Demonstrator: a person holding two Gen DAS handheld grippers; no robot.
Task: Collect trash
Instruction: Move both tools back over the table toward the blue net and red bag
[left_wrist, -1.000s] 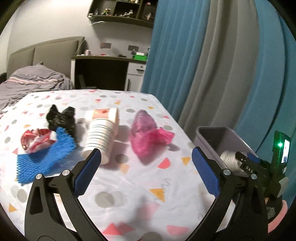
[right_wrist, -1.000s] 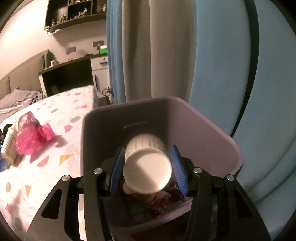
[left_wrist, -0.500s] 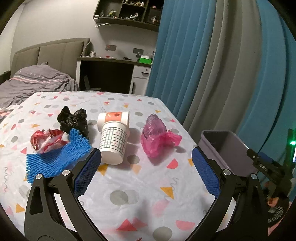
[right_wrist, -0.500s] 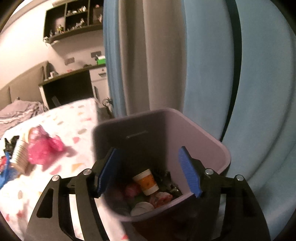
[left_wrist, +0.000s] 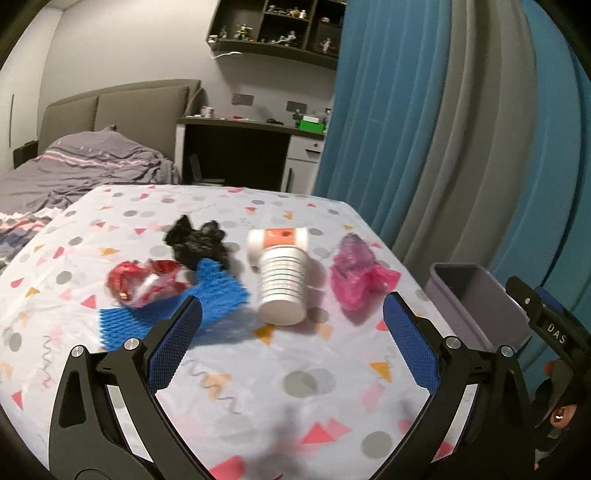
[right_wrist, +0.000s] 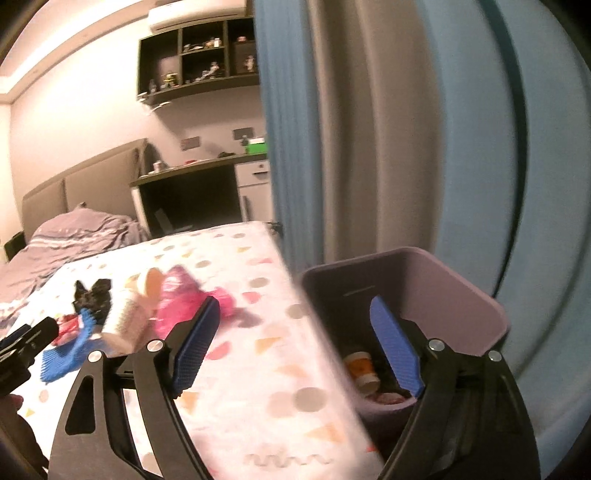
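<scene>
Trash lies in a row on the patterned table (left_wrist: 295, 387): a red-white wrapper (left_wrist: 146, 282), a blue mesh piece (left_wrist: 207, 302), a black crumpled bag (left_wrist: 195, 242), a stack of paper cups (left_wrist: 282, 280) on its side, and a pink plastic bag (left_wrist: 356, 282). My left gripper (left_wrist: 291, 341) is open and empty, near the table's front. A purple bin (right_wrist: 436, 291) stands beside the table's right edge with cups (right_wrist: 362, 369) and other trash inside. My right gripper (right_wrist: 295, 349) is open and empty, over the edge between table and bin.
Blue and grey curtains (left_wrist: 461, 129) hang behind the bin. A bed (left_wrist: 74, 173) and a dark desk (left_wrist: 240, 155) stand beyond the table. The right gripper's body (left_wrist: 546, 325) shows at the right edge of the left wrist view.
My right gripper opened and dropped the white cup into the bin, then lifted and swung left toward the table. My left gripper pulled back and up from the trash.
</scene>
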